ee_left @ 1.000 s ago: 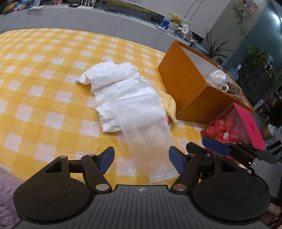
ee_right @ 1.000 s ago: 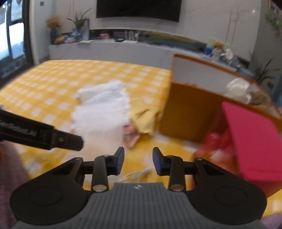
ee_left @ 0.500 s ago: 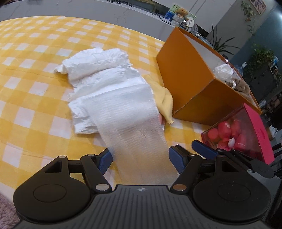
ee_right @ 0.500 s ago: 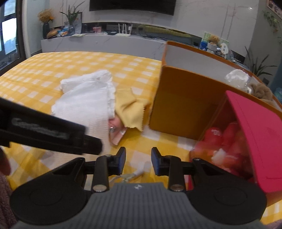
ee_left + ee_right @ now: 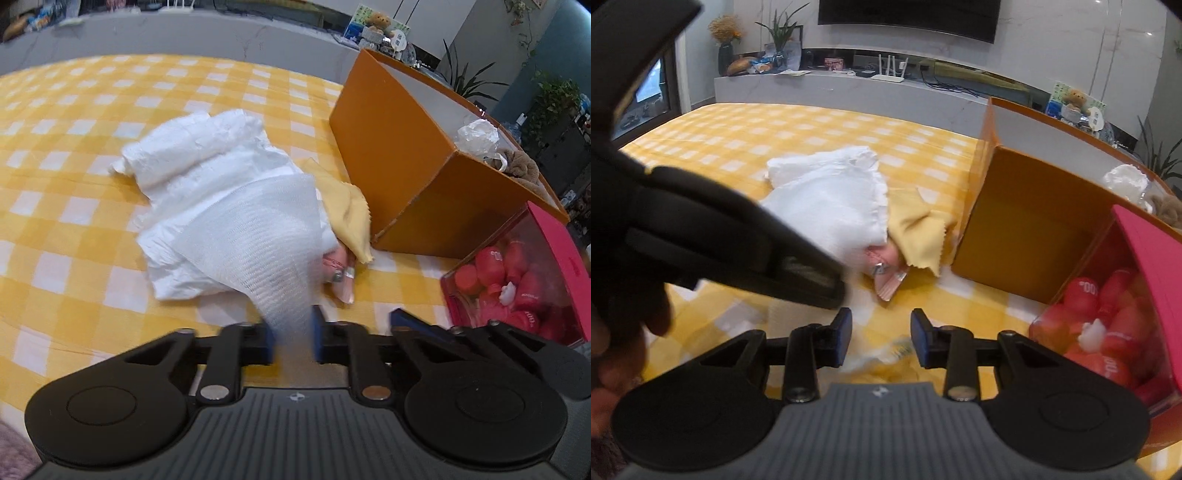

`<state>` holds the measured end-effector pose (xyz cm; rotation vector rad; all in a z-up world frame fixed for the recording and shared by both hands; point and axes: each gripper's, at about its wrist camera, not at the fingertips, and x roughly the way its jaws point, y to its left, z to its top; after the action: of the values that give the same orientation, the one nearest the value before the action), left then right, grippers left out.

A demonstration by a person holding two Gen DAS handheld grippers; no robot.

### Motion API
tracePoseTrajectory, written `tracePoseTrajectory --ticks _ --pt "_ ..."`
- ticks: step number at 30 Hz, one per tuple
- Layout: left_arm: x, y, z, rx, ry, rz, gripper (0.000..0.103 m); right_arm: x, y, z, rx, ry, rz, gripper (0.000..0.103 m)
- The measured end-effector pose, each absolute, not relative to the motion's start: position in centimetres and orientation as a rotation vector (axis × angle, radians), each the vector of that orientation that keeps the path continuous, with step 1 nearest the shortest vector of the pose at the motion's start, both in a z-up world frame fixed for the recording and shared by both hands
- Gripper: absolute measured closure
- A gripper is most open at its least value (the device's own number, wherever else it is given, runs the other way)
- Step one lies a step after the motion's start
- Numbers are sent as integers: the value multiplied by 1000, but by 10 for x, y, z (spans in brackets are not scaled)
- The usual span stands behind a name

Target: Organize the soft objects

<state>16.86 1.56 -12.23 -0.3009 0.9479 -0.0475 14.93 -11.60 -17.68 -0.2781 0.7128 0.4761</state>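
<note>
My left gripper (image 5: 293,338) is shut on the near end of a bubble-wrap sheet (image 5: 258,236), which lifts up from a pile of crumpled white paper (image 5: 195,147). A yellow cloth (image 5: 345,208) and a small pink pouch (image 5: 340,267) lie beside the pile, against an open orange box (image 5: 402,162) that holds white wrap and a brown plush. My right gripper (image 5: 881,341) is open and empty, low over the table in front of the pouch (image 5: 886,275). The left gripper's body (image 5: 713,236) fills the left of the right wrist view.
A yellow checked cloth (image 5: 74,206) covers the table. A pink-lidded clear box (image 5: 517,273) of red soft items stands at the right, next to the orange box. A grey counter with clutter runs behind the table.
My left gripper has closed on the bubble wrap's near end and raised it, and the sheet now bunches into a taper. My right gripper has opened a little wider and moved nearer the pouch.
</note>
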Motion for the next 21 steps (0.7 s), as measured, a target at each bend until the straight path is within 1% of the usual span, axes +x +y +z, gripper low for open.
tracePoseTrajectory --ticks 1,3,9,14,19,21 --pt "167 17 -120 -289 937 -47 98 150 -118 -175 -263 712 468 68" --pt "160 22 -111 -276 906 -51 100 152 -125 -172 -222 704 448 68" --pt "151 40 -88 -202 819 -1 100 175 -131 -169 -111 718 386 67" --pt "156 55 -94 -246 797 12 100 191 -117 -169 -120 663 394 68" --pt "159 54 -101 -270 808 -20 100 208 -109 -178 -113 678 383 68" --pt "158 56 -102 -277 809 -27 100 211 -112 -182 -83 688 395 83"
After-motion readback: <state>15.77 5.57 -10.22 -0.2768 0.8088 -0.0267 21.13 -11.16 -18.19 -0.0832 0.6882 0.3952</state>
